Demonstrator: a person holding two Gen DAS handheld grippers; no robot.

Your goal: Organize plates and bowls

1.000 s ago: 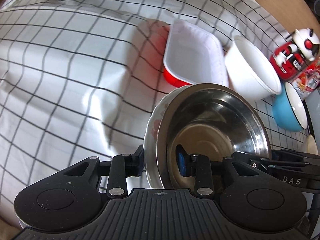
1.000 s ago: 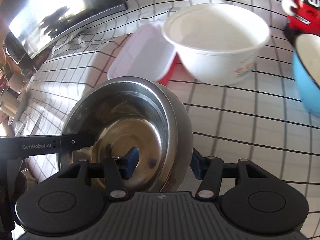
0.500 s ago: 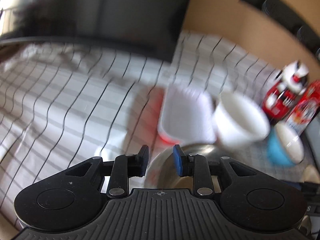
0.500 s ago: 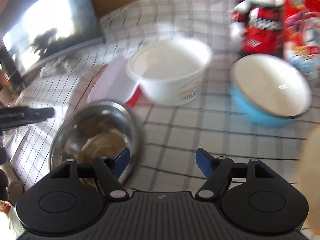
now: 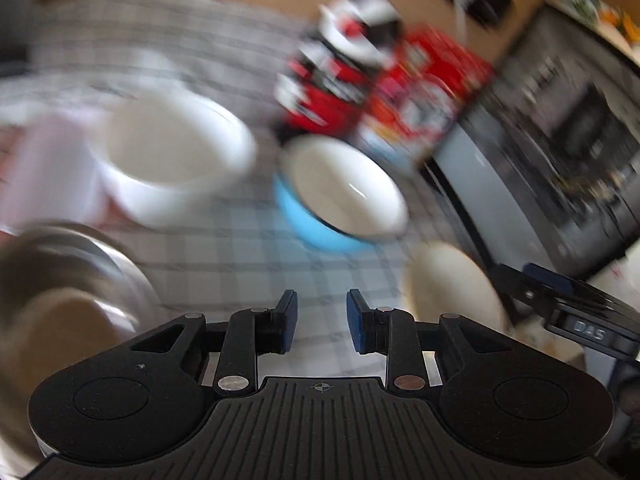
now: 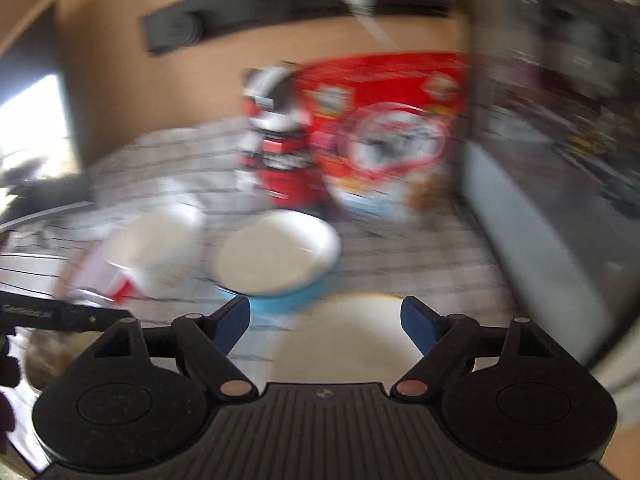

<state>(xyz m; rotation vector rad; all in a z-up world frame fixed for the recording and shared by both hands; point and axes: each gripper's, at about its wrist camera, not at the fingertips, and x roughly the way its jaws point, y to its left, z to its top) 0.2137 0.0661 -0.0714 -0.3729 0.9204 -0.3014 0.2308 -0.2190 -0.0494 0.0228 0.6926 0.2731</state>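
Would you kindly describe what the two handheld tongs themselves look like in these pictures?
Both are matte black plastic. The left tongs and right tongs each have a ribbed central plate with a small crosshair mark, two rounded lobes with circular discs, hinged black links with silver rivets, and blue fingertips. Seen from the left camera, the right one's side carries pale lettering, blurred. No cables or sleeves show.

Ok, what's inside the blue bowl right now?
The blue bowl looks empty: only its plain white inside shows, with one glare spot. The near wall covers a strip of the bottom, and the picture is blurred, so something small could be missed.
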